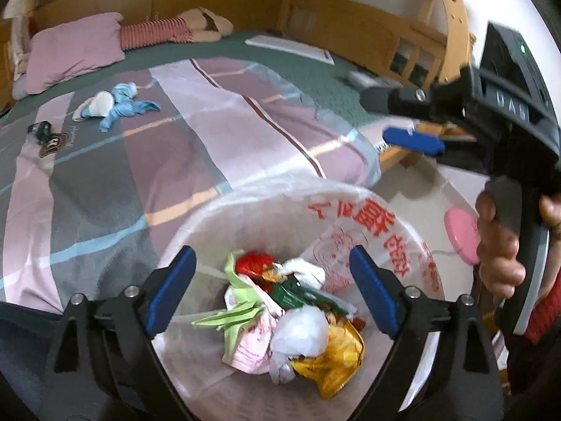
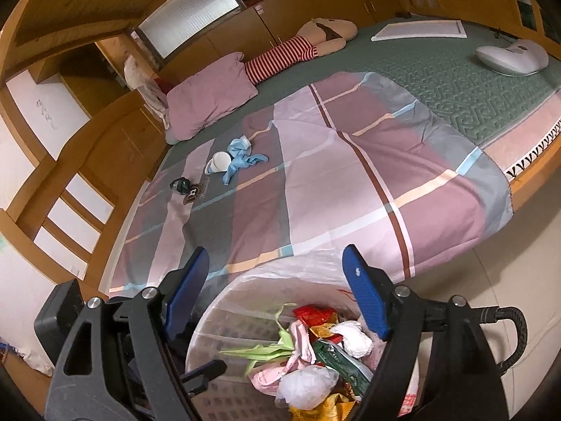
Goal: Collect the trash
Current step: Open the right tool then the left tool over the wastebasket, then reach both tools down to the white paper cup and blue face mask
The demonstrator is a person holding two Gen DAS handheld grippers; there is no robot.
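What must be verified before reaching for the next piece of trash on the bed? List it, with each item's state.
1. Left gripper empty and open: ok, jaws spread above the bin, nothing between them.
2. Right gripper empty and open: ok, jaws spread, nothing held.
3. Trash bin has room: ok, wrappers lie low inside the liner.
4. Trash remains on the bed: ok, a white paper cup, blue cloth and a small dark wrapper lie on the blanket.
5. Whether the blue cloth is trash: cannot tell.
6. Path from bin to those items: ok, only flat blanket lies between.
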